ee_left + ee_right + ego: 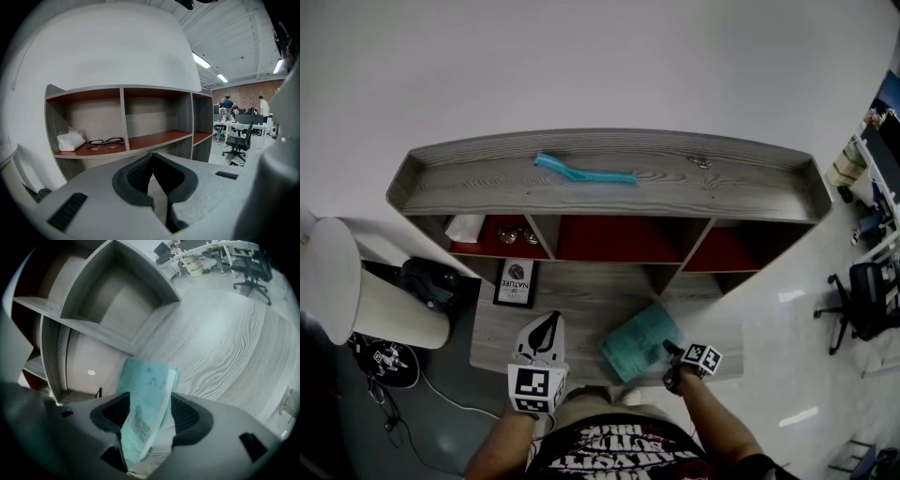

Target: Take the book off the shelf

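Observation:
A thin teal book lies tilted over the grey desk near its front edge, below the shelf unit. My right gripper points down at its right corner. In the right gripper view the book stands between the spread jaws of the right gripper, leaning loosely, and the pads do not press on it. My left gripper hovers over the desk's front left, shut and holding nothing. In its own view the left gripper faces the shelf compartments.
Glasses and a white tissue pack sit in the left red-floored compartment. A teal brush-like thing lies on the shelf top. A framed card stands on the desk's back left, a white lamp beside it. Office chairs stand at the right.

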`<action>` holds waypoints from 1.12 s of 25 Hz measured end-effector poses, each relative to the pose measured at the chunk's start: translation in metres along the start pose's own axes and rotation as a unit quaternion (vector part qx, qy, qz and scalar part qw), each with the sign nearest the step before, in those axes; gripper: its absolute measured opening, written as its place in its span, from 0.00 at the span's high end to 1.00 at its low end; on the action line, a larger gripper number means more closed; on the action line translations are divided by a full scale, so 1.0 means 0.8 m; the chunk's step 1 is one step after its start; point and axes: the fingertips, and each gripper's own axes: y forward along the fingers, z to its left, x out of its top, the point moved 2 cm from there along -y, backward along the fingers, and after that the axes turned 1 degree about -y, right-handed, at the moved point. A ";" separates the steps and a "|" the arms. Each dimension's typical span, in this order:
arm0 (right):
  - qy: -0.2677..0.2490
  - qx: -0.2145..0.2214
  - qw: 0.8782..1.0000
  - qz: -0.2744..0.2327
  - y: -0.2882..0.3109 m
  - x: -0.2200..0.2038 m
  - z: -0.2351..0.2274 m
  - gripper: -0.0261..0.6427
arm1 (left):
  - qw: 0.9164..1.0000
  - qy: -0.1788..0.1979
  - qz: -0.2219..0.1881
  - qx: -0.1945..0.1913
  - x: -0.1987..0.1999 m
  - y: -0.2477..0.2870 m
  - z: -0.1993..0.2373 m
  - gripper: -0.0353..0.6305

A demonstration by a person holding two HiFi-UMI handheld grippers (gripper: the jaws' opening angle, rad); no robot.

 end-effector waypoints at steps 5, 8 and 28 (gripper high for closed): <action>-0.070 -0.026 0.997 0.005 -0.016 0.007 -0.007 0.51 | 1.000 -0.003 -0.002 0.000 0.000 0.000 -0.002 0.94; -0.152 -0.010 0.988 0.001 -0.034 0.009 0.017 0.52 | 1.000 -0.004 -0.005 0.000 0.001 -0.001 -0.005 0.94; -0.505 0.093 0.835 -0.200 -0.215 0.035 0.252 0.95 | 0.997 -0.045 -0.061 -0.007 0.030 -0.023 -0.037 0.94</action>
